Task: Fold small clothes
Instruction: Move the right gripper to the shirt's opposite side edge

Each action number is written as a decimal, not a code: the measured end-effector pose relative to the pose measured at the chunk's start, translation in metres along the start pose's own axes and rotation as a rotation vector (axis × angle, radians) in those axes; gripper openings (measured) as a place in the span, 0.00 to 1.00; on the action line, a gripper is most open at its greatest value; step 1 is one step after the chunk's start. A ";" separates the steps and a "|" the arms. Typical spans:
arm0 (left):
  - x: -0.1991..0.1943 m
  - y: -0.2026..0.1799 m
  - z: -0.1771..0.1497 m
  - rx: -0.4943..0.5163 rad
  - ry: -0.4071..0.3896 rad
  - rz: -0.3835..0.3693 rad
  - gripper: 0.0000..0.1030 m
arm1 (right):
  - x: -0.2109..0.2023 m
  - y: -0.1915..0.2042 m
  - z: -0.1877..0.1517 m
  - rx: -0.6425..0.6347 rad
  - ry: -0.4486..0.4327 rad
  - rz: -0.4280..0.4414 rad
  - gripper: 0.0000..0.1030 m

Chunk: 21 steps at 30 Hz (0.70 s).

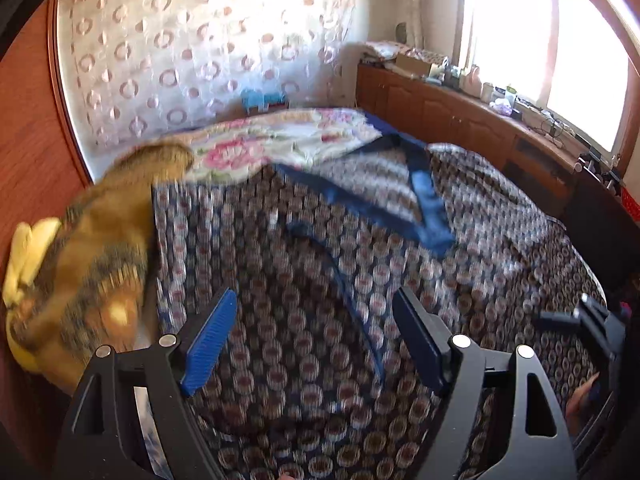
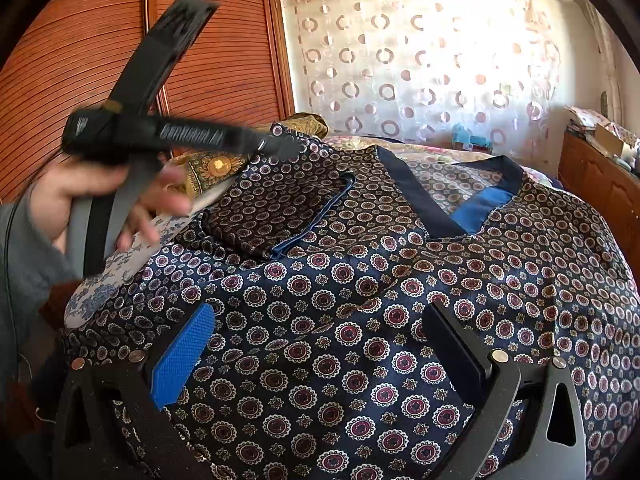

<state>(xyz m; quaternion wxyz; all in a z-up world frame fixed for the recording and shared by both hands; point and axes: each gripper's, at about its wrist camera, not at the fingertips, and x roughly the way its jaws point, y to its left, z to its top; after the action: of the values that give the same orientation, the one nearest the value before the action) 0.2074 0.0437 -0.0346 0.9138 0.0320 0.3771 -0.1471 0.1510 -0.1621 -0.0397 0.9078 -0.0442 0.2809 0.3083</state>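
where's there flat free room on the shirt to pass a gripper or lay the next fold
Free: the patterned shirt's wide lower front, between the right gripper and the V-neck. Crowded: upper left, where the folded-in sleeve, gold cushion and left gripper bunch together.

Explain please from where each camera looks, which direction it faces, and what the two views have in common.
Left wrist: sits behind the left gripper, jaws open, looking down across the patterned top toward the window; the right gripper shows at the right edge.
Right wrist: sits behind the right gripper, jaws open, looking over the top toward the wardrobe; the left hand shows, blurred.
Shared: the top, its V-neck collar, the circle-print curtain.
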 end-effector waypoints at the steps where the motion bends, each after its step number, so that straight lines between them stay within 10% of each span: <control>1: 0.003 0.001 -0.005 -0.002 0.011 -0.001 0.78 | 0.000 0.000 0.000 0.001 0.001 0.000 1.00; 21: 0.047 -0.016 -0.036 0.049 0.125 0.017 0.88 | -0.013 -0.023 -0.001 0.014 -0.005 -0.054 1.00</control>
<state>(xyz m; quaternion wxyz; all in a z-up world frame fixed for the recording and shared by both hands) 0.2097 0.0229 -0.0927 0.8887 0.0670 0.4293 -0.1462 0.1556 -0.1884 -0.0359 0.9168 -0.0445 0.2795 0.2818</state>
